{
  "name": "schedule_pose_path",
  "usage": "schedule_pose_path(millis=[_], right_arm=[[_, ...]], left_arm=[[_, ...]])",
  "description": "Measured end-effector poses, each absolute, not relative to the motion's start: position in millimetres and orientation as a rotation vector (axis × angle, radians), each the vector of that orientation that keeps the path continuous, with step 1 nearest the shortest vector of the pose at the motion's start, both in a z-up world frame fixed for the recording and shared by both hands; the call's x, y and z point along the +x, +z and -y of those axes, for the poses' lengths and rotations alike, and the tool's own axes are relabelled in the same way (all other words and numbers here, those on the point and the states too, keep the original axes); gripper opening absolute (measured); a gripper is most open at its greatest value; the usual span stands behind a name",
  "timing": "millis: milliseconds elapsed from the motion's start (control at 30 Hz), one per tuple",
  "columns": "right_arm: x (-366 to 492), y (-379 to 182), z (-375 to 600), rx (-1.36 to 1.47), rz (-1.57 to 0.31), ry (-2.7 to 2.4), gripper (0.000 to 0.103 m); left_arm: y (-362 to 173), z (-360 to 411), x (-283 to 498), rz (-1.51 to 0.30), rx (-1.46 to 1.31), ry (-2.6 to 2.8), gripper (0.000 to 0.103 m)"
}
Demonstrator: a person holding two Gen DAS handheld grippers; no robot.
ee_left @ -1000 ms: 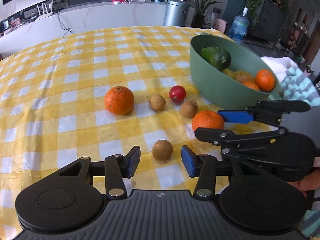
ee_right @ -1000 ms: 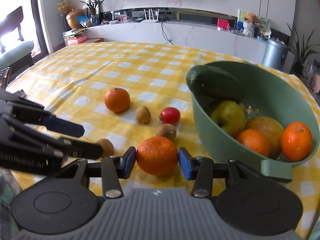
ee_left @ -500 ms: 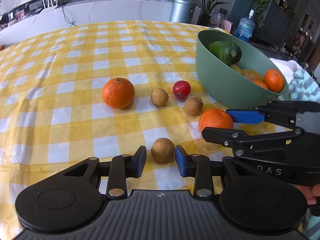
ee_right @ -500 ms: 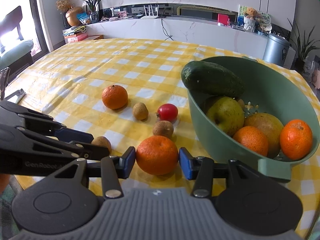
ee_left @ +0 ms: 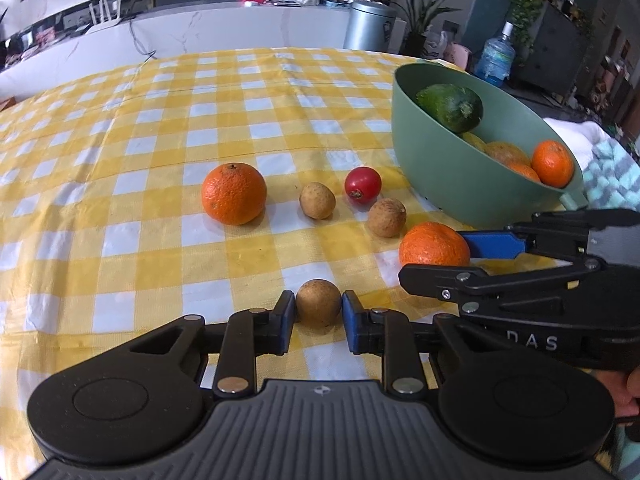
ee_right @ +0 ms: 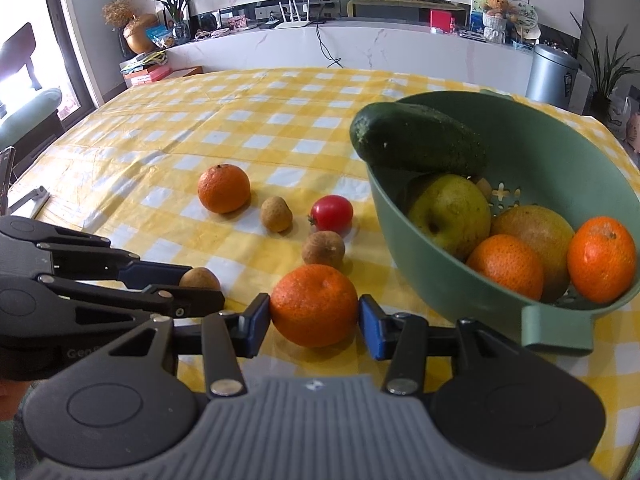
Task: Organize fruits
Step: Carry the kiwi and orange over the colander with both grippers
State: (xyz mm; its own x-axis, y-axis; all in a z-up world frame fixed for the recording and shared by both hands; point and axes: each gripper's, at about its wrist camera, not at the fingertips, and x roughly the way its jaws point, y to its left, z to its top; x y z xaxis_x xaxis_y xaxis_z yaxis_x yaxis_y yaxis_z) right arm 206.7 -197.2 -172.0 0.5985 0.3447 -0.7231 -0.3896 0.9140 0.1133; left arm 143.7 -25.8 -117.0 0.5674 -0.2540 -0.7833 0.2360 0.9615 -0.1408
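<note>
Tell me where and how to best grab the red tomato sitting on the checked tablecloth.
Grip the tomato across its round middle, coming down from above and the near side. Its stem end faces left in the right wrist view, so set the fingers front and back of it. Brown fruits sit close by; the green bowl stands to its right.

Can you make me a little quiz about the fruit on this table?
1. True or false: the red fruit lies inside the green bowl.
2. Which fruit sits between the right gripper jaws? A) orange B) cucumber C) apple
3. Fill in: the left gripper jaws are closing on a small ____ fruit.

Key: 1 false; 2 A; 3 brown.
</note>
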Motion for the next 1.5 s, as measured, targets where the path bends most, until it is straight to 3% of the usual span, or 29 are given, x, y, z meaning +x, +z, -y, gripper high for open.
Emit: schedule_pose_path(millis=[533, 1033, 1500], right_arm=[[181, -131, 202, -0.093, -0.626, 0.467, 0.045], [155, -75, 239, -0.168, -0.31, 0.342, 0.045], [205, -63, 297, -0.234, -0.387, 0.326, 0.045]], left_arm=[[-64, 28, 130, -0.819, -0.06, -0.229, 0.028], [-10, 66, 125, -0.692, -0.044, -0.289, 0.028], [-4, 138, 158, -0.714, 0.073, -0.457, 0.028]])
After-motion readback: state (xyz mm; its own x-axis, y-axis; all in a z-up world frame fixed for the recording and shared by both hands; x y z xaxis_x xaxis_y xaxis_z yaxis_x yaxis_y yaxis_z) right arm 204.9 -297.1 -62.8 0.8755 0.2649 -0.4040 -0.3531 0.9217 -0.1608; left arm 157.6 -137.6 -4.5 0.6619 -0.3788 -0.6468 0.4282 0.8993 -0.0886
